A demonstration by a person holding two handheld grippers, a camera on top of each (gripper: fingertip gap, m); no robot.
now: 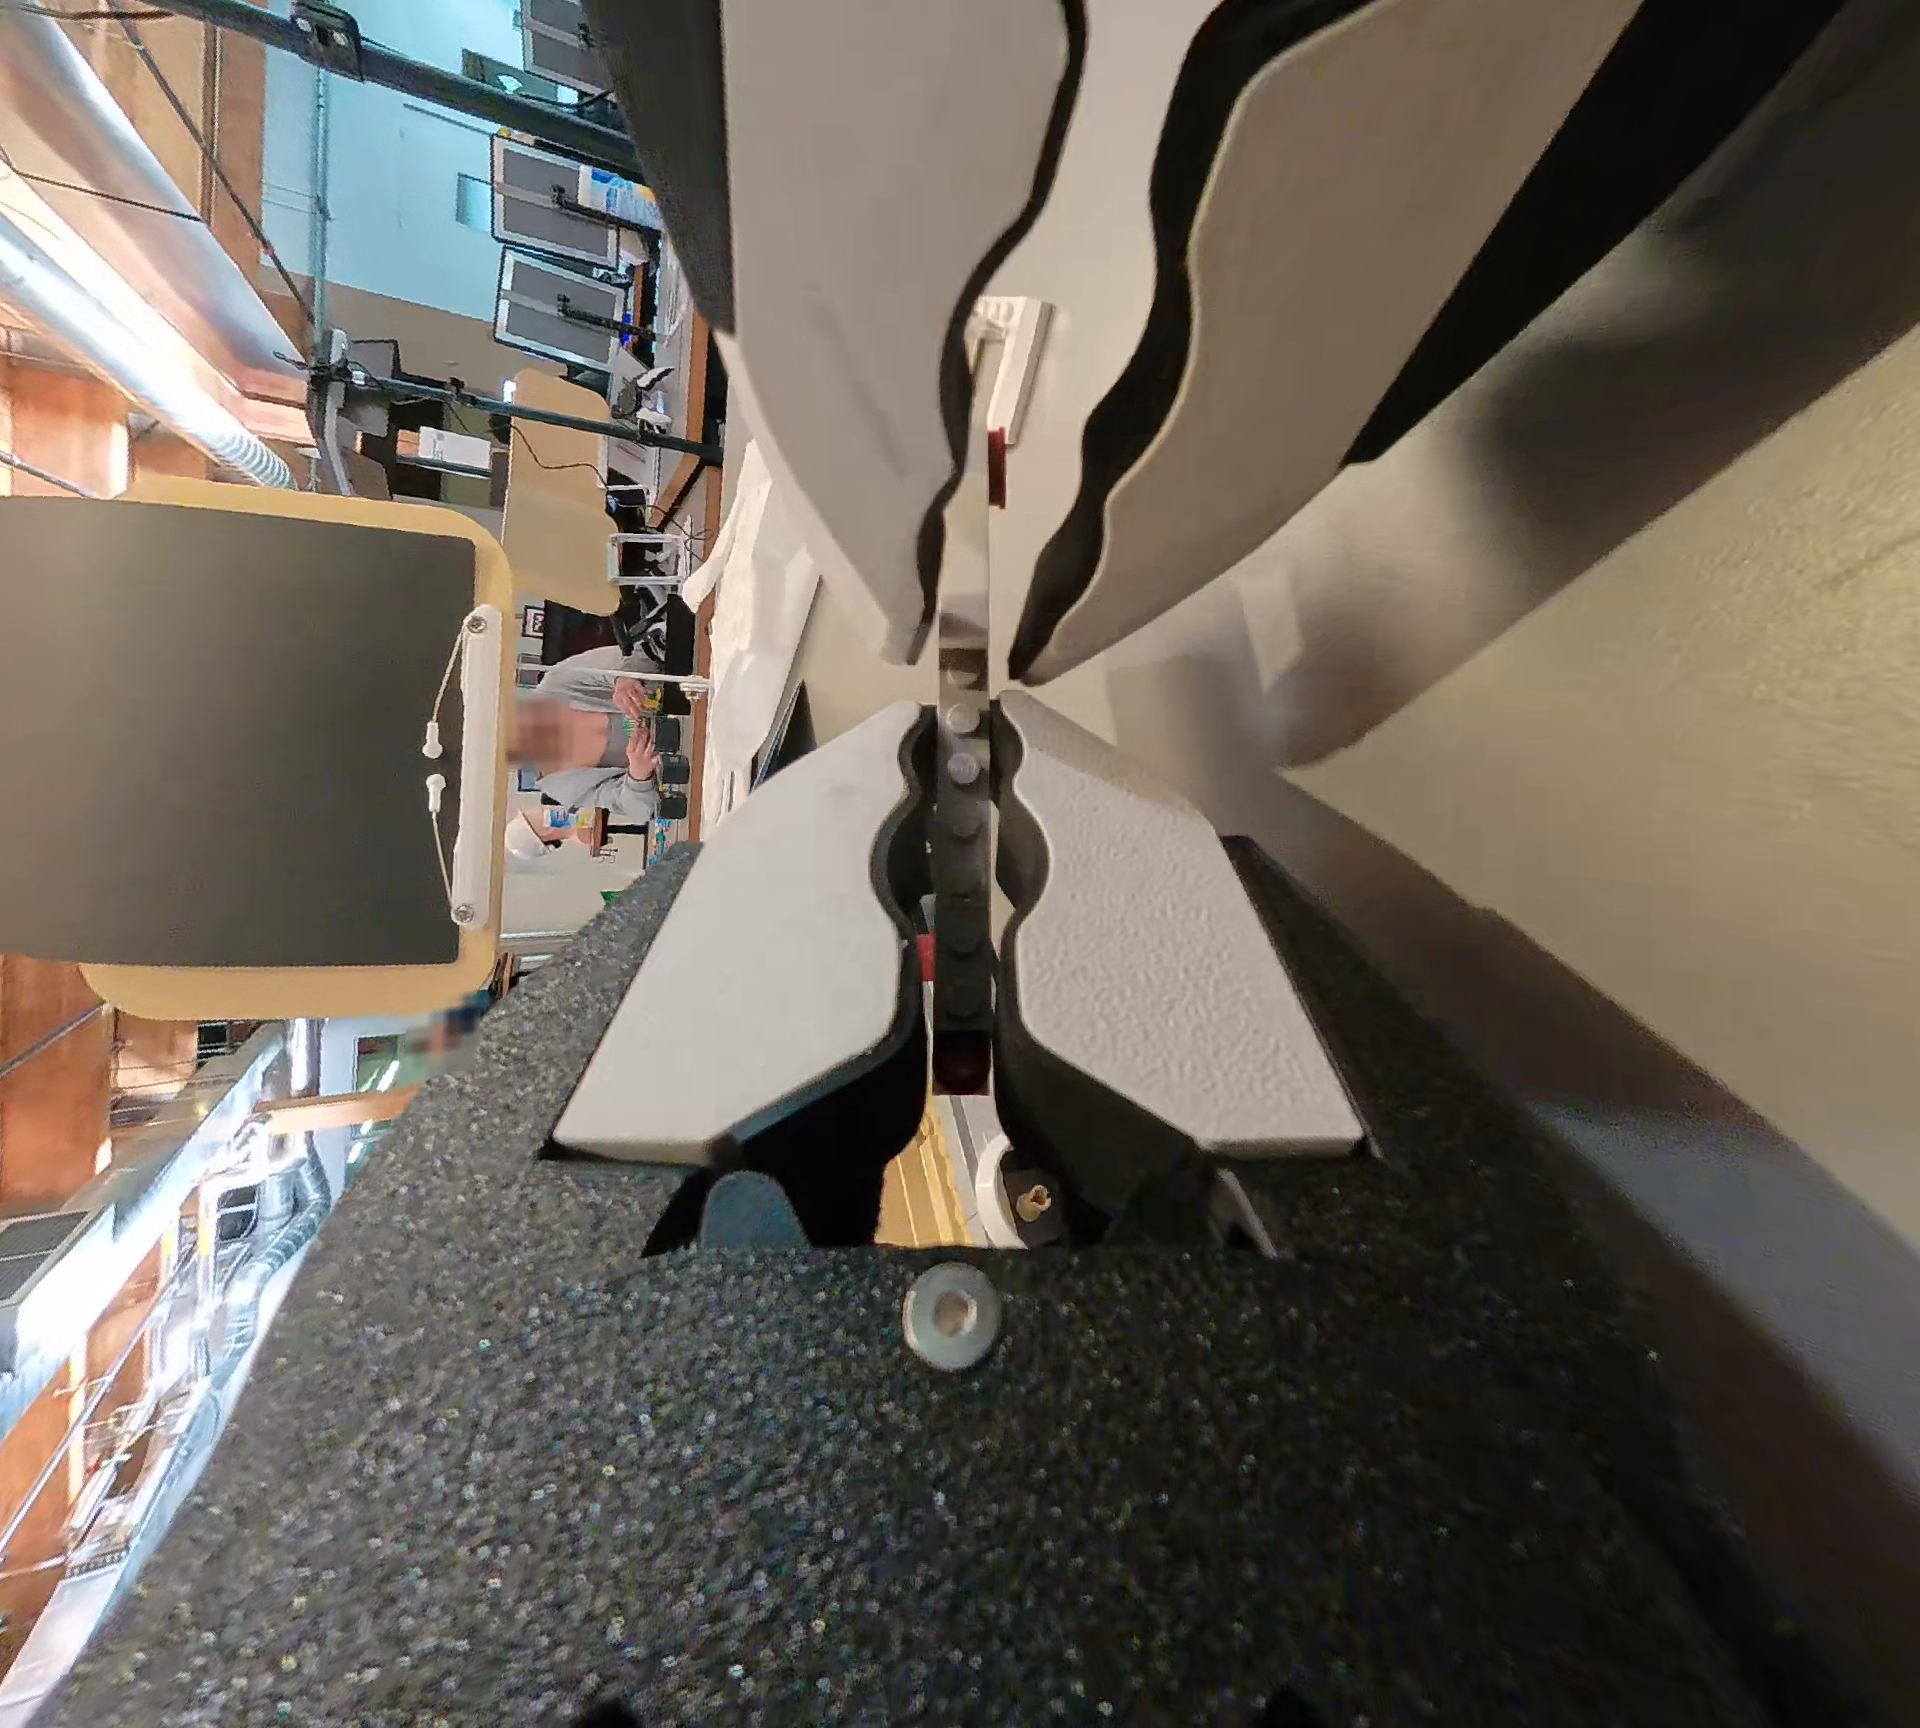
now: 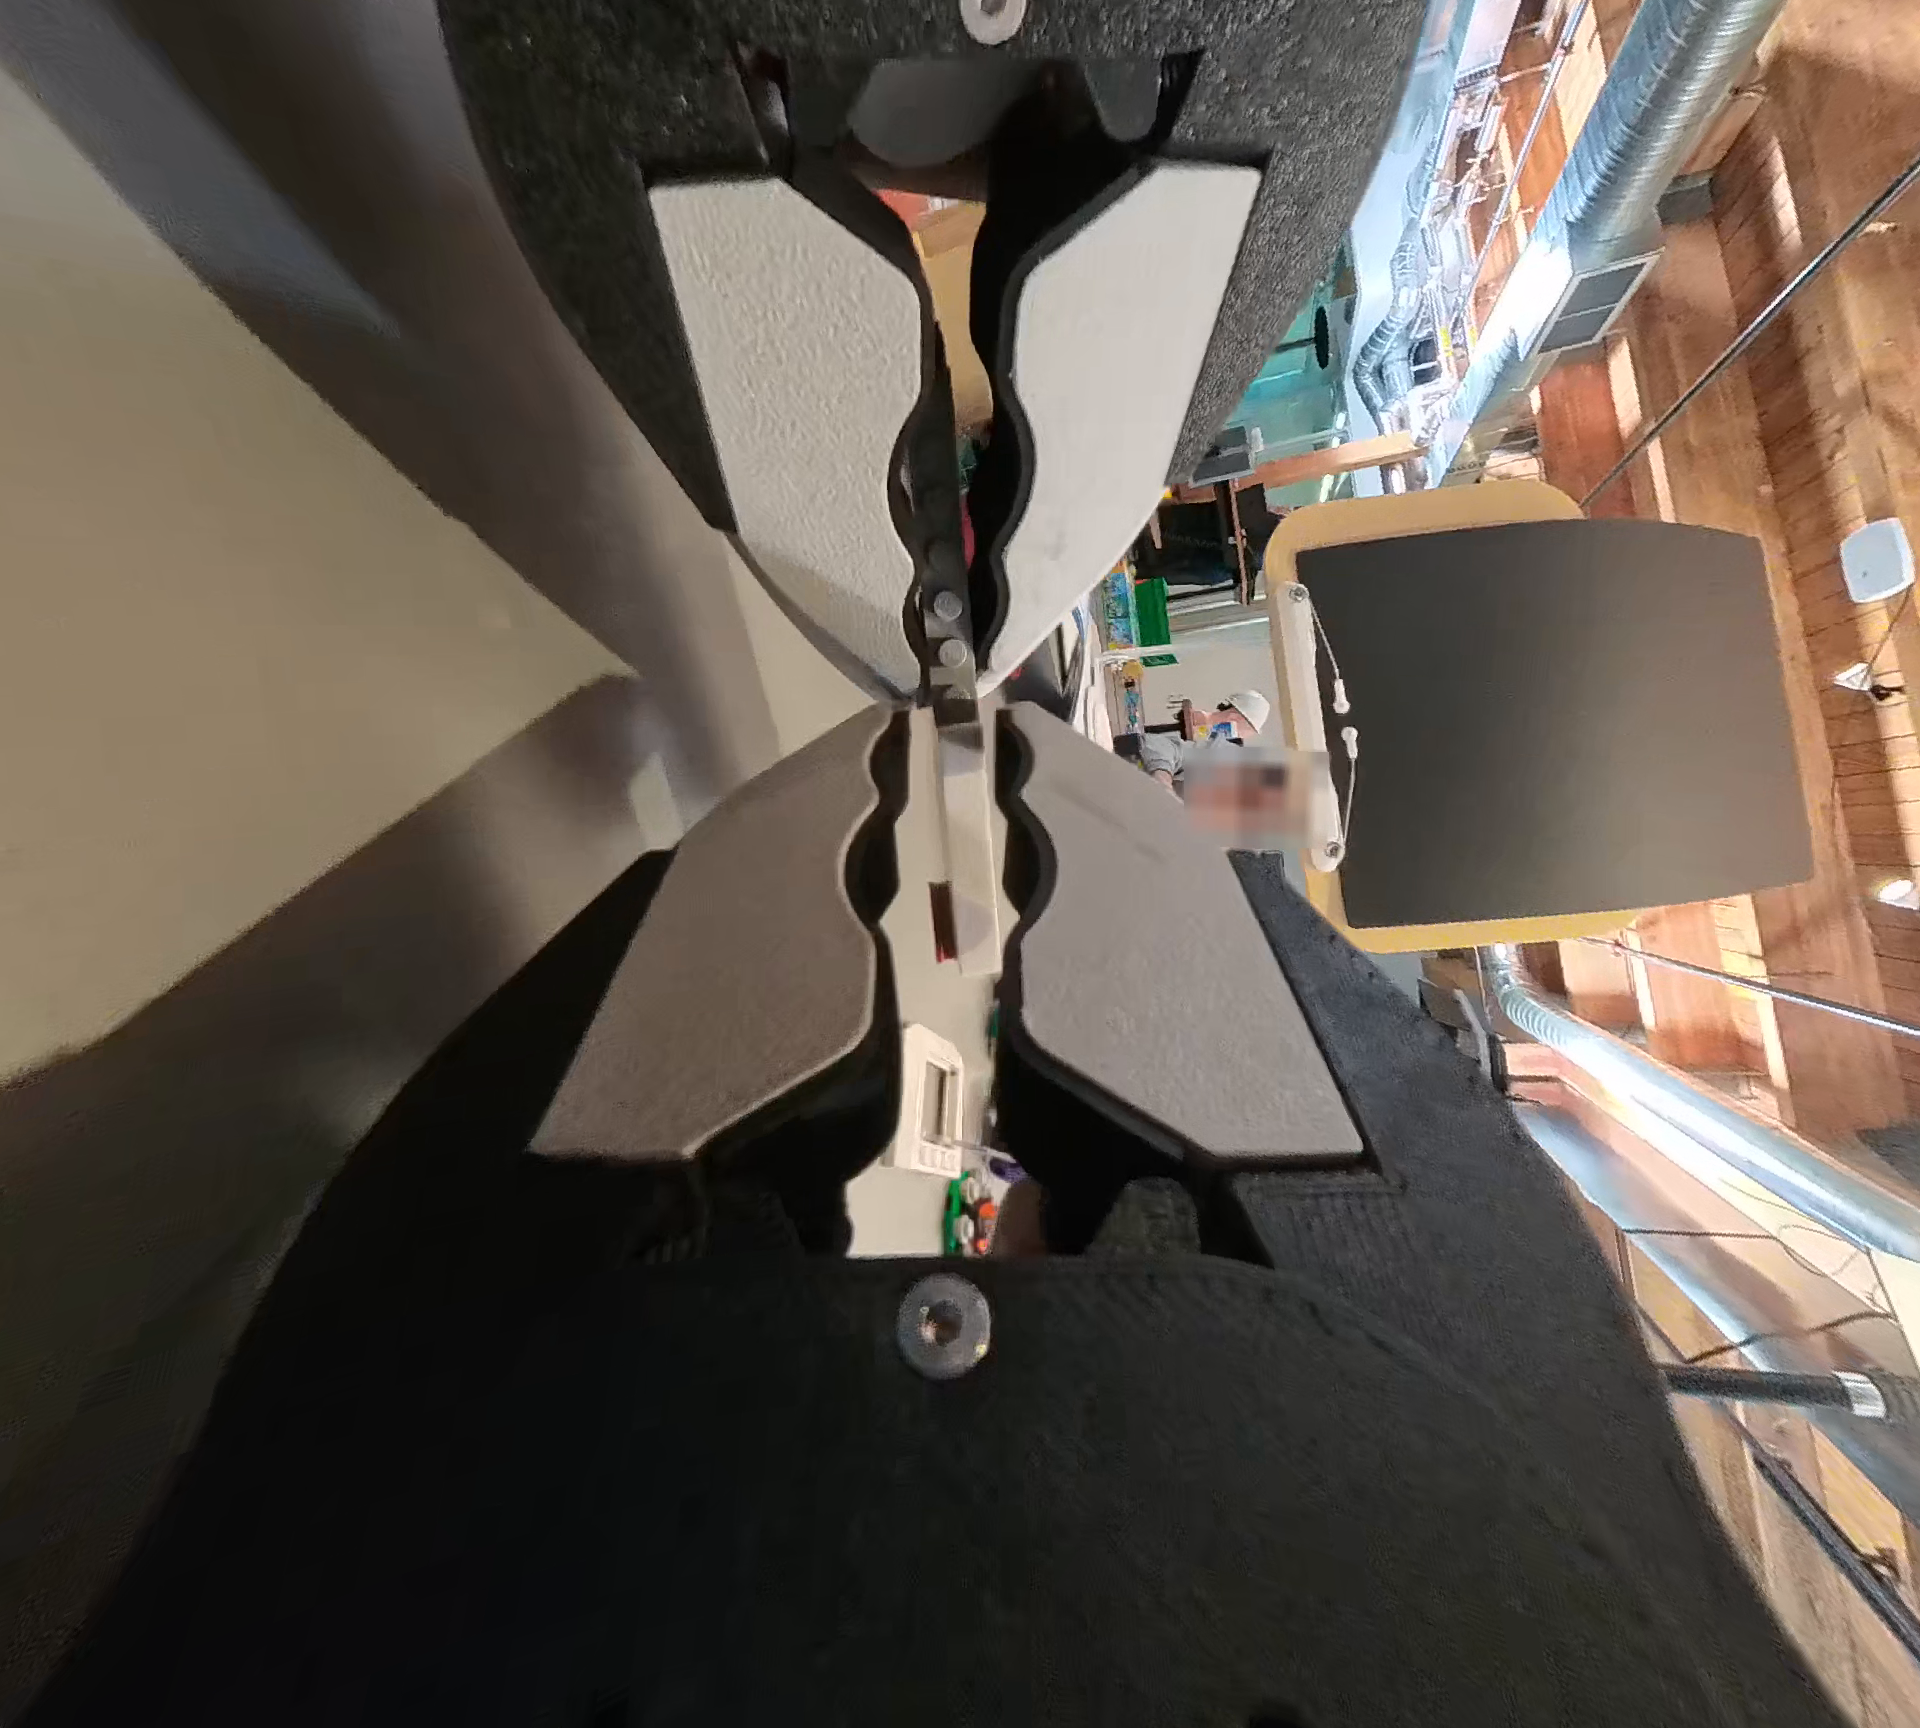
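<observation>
While our left claw [image 1: 961, 722] pinches the dark studded end of a brick strip [image 1: 961, 805] and our right claw [image 2: 951, 722] stands around its pale end, tip to tip above the counter [image 1: 1662, 899], we should keep both claws in line.

Workshop room, views turned sideways

Wood-plank ceiling [image 2: 1766, 328] w/ silver ducts [image 2: 1704, 47] & black beams [image 1: 208, 5]. Teal-lit glazed wall [image 1: 416, 151] far back. Black panel in light-wood frame [image 1: 223, 733] close by. Pale wall [image 2: 208, 535] on 1 side. Desks w/ monitors [image 1: 561, 265], seated person [image 1: 603, 733] behind.
</observation>
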